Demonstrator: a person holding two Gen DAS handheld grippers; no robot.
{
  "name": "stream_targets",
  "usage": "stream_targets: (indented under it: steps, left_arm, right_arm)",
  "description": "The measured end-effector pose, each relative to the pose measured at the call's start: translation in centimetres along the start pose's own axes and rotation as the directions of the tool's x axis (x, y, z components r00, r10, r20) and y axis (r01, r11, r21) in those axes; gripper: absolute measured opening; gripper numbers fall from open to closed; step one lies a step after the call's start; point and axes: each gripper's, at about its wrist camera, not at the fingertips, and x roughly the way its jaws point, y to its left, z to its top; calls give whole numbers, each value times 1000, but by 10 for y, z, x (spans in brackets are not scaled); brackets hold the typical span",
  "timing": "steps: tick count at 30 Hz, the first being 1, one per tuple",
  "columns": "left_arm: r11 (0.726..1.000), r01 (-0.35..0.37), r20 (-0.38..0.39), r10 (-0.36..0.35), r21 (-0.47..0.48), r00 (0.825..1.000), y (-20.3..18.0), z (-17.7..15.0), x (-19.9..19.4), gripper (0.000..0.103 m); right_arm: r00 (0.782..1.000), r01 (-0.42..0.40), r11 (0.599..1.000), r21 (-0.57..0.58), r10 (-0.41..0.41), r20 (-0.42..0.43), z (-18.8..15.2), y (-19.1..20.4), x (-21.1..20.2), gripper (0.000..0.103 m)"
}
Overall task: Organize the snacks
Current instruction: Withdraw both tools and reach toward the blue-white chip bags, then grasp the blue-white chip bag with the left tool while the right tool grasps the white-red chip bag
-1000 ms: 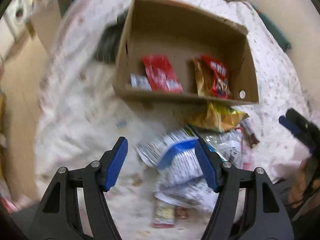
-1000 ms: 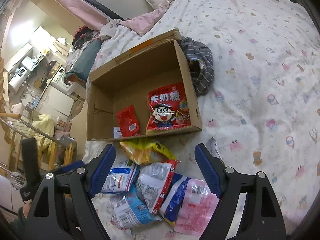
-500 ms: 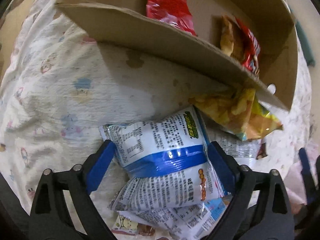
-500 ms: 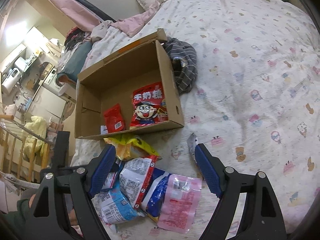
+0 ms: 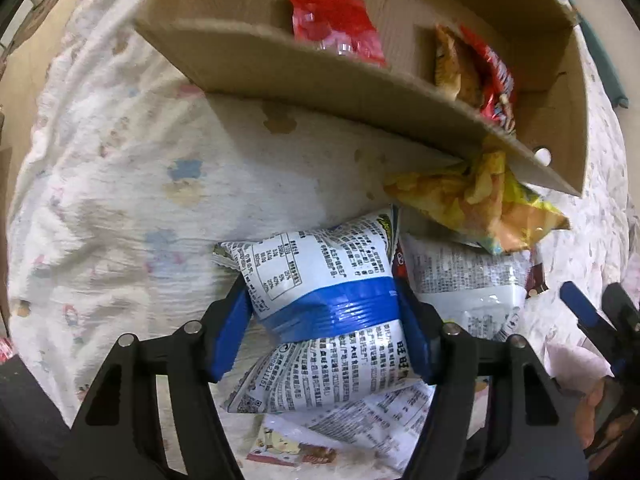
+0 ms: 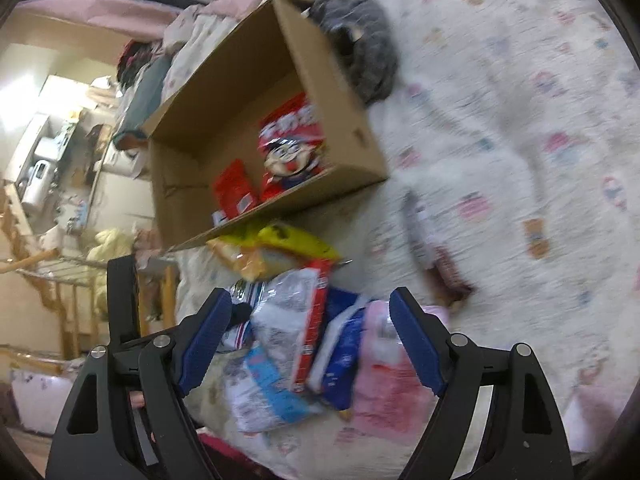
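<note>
My left gripper (image 5: pixel 320 300) points down at the snack pile on the bed. Its jaws are closing, and both blue pads press the waist of a white and blue snack bag (image 5: pixel 320 260), which creases between them. A yellow chip bag (image 5: pixel 472 204) lies against the cardboard box (image 5: pixel 360 92). The box holds a small red packet (image 5: pixel 332 20) and a red cartoon bag (image 6: pixel 292 148). My right gripper (image 6: pixel 311 300) hangs open over the pile, above a white and red bag (image 6: pixel 292 320), a blue bag (image 6: pixel 340 360) and a pink bag (image 6: pixel 384 380), touching none.
The patterned bedsheet (image 5: pixel 140 184) spreads left of the pile. A grey striped cloth (image 6: pixel 360 48) lies behind the box's far corner. A dark wrapper (image 6: pixel 444 276) sits on the sheet right of the pile. A wooden rack (image 6: pixel 48 264) and room clutter stand beyond the bed's left edge.
My left gripper dropped onto the pile, spread wide around the white and blue bag, then closed on it. My right gripper sank lower and rolled, tilting its view.
</note>
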Motion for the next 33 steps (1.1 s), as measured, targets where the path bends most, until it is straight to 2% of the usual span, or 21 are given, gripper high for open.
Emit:
stream_targets:
  steps: [5, 8, 10, 14, 21, 22, 25, 28, 33]
  left_arm:
    - [998, -32, 129, 25, 50, 991, 1, -3, -45, 64]
    - [998, -31, 172, 22, 51, 985, 7, -13, -63, 64]
    - [998, -36, 192, 26, 48, 981, 13, -16, -73, 64]
    - [998, -52, 226, 43, 35, 973, 32, -20, -83, 64]
    - [999, -53, 223, 52, -2, 973, 55, -14, -78, 64]
    - [999, -53, 223, 53, -2, 974, 55, -14, -79, 64]
    - [998, -59, 225, 58, -3, 973, 56, -15, -78, 64]
    - [998, -58, 235, 59, -13, 970, 56, -14, -80, 64]
    - [997, -70, 279, 71, -12, 958, 49, -14, -87, 64]
  right_arm:
    - [998, 19, 999, -30, -21, -66, -1, 13, 28, 79]
    - [991, 29, 998, -57, -36, -128, -5, 23, 49, 68]
    - [986, 41, 995, -90, -55, -159, -7, 30, 59, 61]
    - [983, 30, 987, -158, -58, -175, -12, 51, 71, 61]
    - [956, 111, 966, -236, -169, -242, -16, 68, 114, 60]
    - [954, 115, 963, -243, -176, -244, -18, 70, 116, 53]
    - [956, 105, 954, -281, -175, -237, -22, 74, 114, 45]
    - [971, 64, 948, -313, -131, -199, -23, 82, 97, 43]
    - [992, 5, 955, -297, -43, -122, -22, 83, 66, 43]
